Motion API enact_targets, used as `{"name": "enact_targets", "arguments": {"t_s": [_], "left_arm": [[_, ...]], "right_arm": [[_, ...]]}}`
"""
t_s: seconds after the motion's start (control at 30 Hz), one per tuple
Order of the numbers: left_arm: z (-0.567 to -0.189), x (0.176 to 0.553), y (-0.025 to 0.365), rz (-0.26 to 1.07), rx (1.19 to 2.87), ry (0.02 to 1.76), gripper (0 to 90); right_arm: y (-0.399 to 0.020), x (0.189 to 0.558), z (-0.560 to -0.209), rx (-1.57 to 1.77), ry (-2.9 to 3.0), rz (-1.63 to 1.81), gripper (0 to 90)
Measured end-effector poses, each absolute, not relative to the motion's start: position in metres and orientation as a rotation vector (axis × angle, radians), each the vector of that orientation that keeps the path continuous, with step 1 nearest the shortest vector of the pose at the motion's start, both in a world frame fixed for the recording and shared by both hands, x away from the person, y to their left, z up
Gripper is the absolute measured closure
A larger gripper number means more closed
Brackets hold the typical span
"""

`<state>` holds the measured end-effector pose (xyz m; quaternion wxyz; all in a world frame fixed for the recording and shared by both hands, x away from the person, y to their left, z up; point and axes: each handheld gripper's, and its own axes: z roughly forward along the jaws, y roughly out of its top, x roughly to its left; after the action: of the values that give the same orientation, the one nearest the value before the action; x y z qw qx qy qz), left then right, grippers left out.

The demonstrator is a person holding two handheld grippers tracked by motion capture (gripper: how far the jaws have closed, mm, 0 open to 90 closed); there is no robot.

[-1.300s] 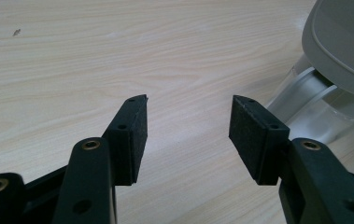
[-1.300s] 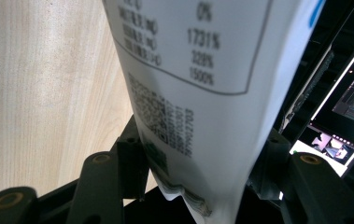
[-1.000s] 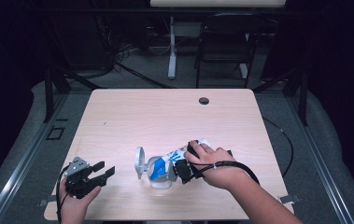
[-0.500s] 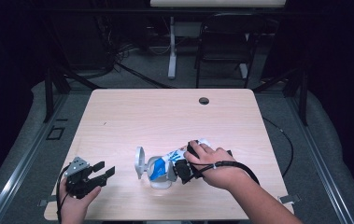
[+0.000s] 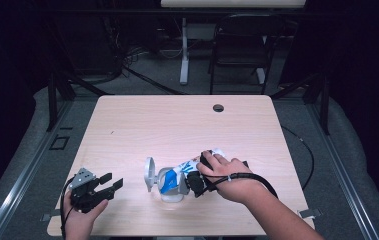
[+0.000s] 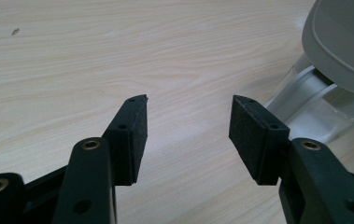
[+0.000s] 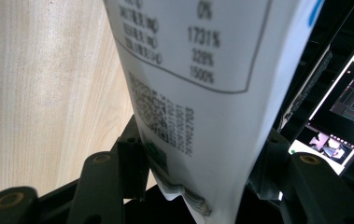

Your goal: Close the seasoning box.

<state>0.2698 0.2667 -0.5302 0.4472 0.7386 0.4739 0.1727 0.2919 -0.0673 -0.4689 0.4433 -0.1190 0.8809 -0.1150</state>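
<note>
A white and blue packet [image 5: 178, 172] with a printed label and a square code [image 7: 198, 70] is clamped between the jaws of my right gripper [image 5: 193, 181] [image 7: 198, 161]. The packet leans left over a small clear container [image 5: 171, 192] near the table's front middle. The container's round grey lid [image 5: 149, 174] stands flipped up on its left side. My left gripper [image 5: 112, 180] [image 6: 188, 109] rests at the front left corner, open, with bare wood between its pads. In the left gripper view, the grey lid [image 6: 343, 42] and the clear container [image 6: 312, 109] lie just to the right of its jaws.
The wooden table [image 5: 177, 125] has a dark cable hole [image 5: 218, 108] near its far edge. A chair [image 5: 242, 45] and a desk leg stand behind it on the dark floor. A lit screen [image 7: 347, 102] appears past the packet in the right gripper view.
</note>
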Motion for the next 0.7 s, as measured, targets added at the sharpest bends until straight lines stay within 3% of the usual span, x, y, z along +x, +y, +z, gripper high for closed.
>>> {"name": "enact_targets", "arguments": {"t_s": [0.7], "left_arm": [[-0.5295, 0.2694, 0.2661, 0.422, 1.837, 1.174, 47.3]], "right_arm": [[-0.0661, 0.2903, -0.468, -0.303, 2.172, -0.304, 49.3]]}}
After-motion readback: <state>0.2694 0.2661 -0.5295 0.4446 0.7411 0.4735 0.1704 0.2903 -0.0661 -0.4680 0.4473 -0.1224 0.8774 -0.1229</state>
